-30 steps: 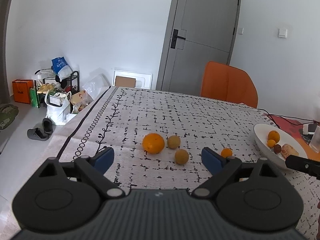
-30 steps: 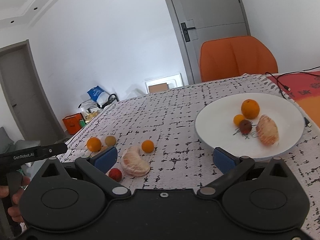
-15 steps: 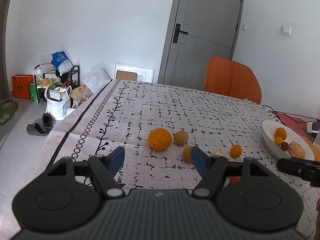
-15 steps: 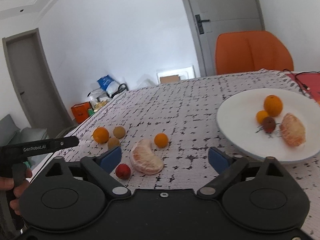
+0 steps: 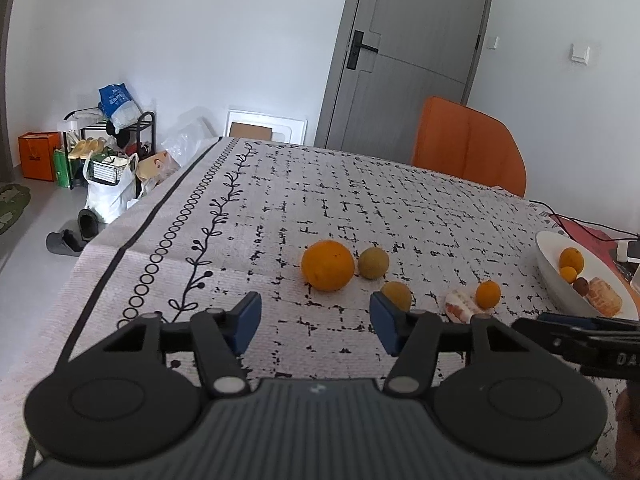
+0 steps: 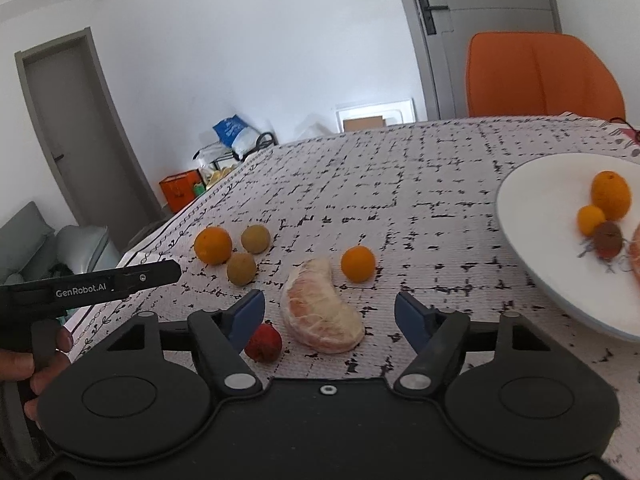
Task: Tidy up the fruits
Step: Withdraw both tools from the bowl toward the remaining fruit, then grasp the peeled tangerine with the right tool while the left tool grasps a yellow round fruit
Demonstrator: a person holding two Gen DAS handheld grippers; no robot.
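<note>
On the patterned tablecloth lie a big orange (image 5: 328,265), two brownish round fruits (image 5: 373,263) (image 5: 397,295), a small orange (image 6: 358,263), a peeled citrus segment (image 6: 320,312) and a small red fruit (image 6: 263,342). A white plate (image 6: 532,216) at the right holds two oranges, a dark fruit and another peeled piece. My left gripper (image 5: 315,320) hovers just short of the big orange, its jaws closing with nothing between them. My right gripper (image 6: 330,318) is closing too; the segment sits between its pads, which stand apart from it.
An orange chair (image 5: 468,144) stands at the table's far side before a grey door (image 5: 404,52). Cables (image 5: 580,224) lie past the plate. The table's left edge (image 5: 132,232) drops to a floor with bags, shoes and a rack.
Both pairs of jaws have narrowed. Both grippers have come closer and lower to the fruit. The right view has swung left, putting the segment between its pads and the plate at the right edge.
</note>
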